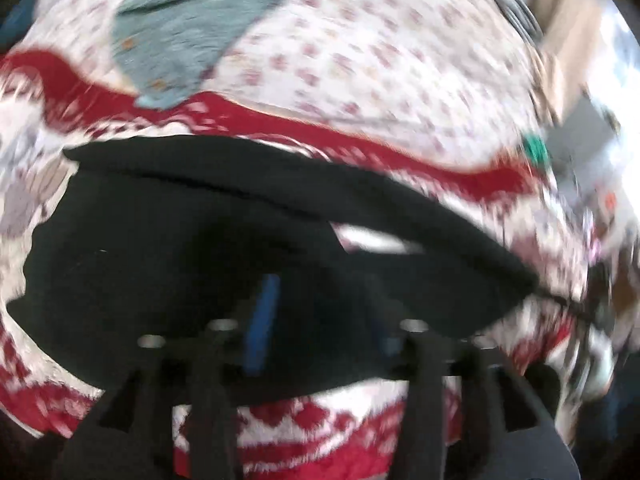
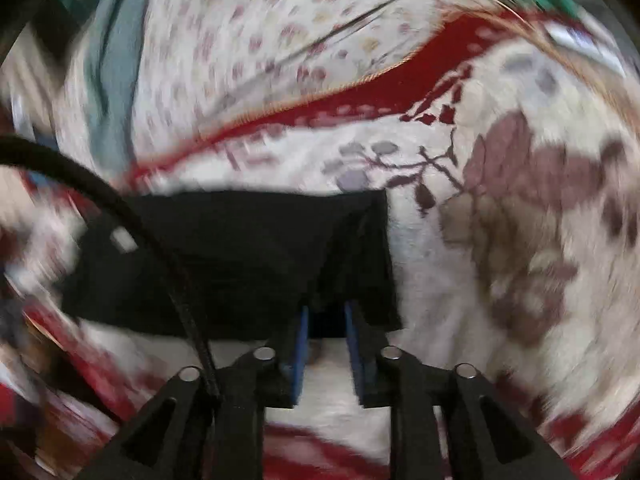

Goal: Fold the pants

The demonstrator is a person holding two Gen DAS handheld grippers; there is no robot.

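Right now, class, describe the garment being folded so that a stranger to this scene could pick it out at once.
Start from the red-and-white patterned blanket that covers the surface. On it lie the black pants, directly ahead of the right gripper, with the left gripper over them too. They are the only plain black cloth; the other loose cloth, a grey-blue piece, lies farther back on a pale flowered sheet.

the black pants (image 2: pixel 224 256) are soft matt cloth, light-swallowing, with a stitched hem ridge along one edge. under them the red-and-white blanket (image 2: pixel 460 288) looks fleecy and slightly fuzzy, its red border finished with a corded trim. further off, the flowered sheet (image 1: pixel 380 60) is thinner, smoother woven cotton, creased. the blue-grey garment (image 1: pixel 188 36) on it looks like washed, dull cotton. the right gripper (image 2: pixel 326 320) is matt black plastic with blue rubbery pads (image 2: pixel 301 356) and shiny metal pins.
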